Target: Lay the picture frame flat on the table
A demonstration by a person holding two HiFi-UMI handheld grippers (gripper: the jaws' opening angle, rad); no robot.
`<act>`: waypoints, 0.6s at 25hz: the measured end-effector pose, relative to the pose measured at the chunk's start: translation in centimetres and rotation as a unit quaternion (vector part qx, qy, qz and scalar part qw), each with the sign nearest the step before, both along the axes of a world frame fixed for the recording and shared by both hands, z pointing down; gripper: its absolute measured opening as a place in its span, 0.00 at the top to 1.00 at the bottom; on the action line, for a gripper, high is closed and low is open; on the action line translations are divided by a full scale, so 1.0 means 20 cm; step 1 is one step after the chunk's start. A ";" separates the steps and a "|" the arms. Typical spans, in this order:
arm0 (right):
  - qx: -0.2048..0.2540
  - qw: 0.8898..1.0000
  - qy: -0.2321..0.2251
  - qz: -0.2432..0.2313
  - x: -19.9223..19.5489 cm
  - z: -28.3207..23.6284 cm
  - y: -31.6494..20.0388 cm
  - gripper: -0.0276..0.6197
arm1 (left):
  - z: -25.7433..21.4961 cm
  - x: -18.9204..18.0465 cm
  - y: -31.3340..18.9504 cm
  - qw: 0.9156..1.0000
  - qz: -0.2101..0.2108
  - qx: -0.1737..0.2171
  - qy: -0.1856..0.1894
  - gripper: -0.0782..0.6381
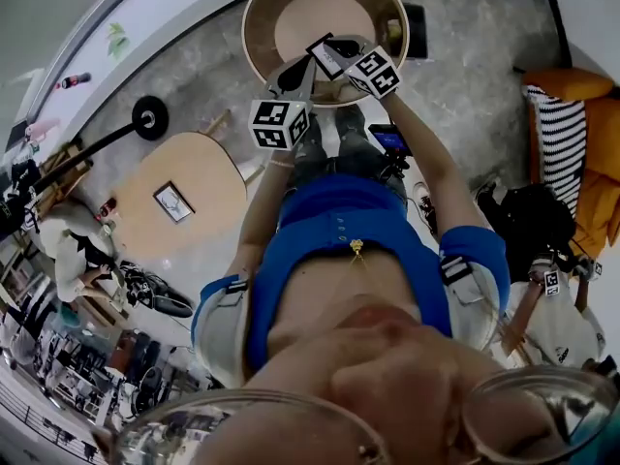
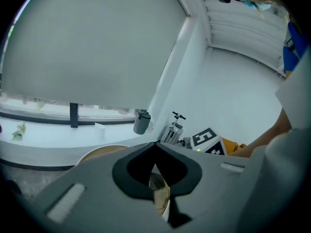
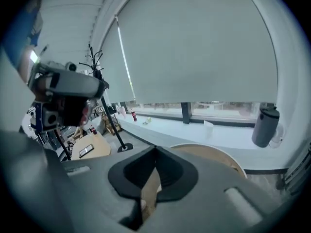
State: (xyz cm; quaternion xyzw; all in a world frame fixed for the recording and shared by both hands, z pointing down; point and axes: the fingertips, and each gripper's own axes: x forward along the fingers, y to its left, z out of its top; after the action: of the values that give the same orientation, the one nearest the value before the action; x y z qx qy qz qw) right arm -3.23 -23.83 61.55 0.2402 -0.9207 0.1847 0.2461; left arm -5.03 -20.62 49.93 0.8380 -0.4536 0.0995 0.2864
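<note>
A small dark-framed picture (image 1: 174, 202) lies flat on a tan table (image 1: 208, 168) at the left; the same picture (image 3: 86, 151) shows small and far off in the right gripper view. Both grippers are held away from it, over a round wooden table (image 1: 260, 29) with a raised rim. My left gripper (image 1: 289, 79) has its jaws together (image 2: 155, 144), and only wood shows below the tips. My right gripper (image 1: 339, 52) is also shut (image 3: 155, 148), with nothing seen between the pads. The marker cubes sit close beside each other.
A floor lamp's round black base (image 1: 149, 116) stands between the two tables. A white window sill (image 3: 204, 132) with a grey flask (image 3: 265, 125) runs behind the round table. Orange and striped cushions (image 1: 567, 143) lie at the right, and shelves with clutter (image 1: 58, 356) at the lower left.
</note>
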 end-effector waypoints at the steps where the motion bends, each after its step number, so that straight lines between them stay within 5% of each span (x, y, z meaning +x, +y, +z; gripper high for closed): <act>1: 0.009 1.000 -0.012 0.004 0.00 -0.09 0.00 0.96 | -0.04 0.00 -0.01 1.000 -0.002 0.008 -0.001 0.90; 15: 0.144 0.982 -0.106 0.067 0.05 -1.06 0.05 0.96 | -0.64 0.04 -0.03 0.992 -0.014 0.125 0.022 0.90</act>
State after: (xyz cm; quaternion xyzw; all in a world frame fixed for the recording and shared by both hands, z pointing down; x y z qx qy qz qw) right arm -2.20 -22.77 40.31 0.3139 -0.9401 0.0904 0.0972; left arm -4.24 -21.22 37.17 0.8626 -0.4680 0.0194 0.1909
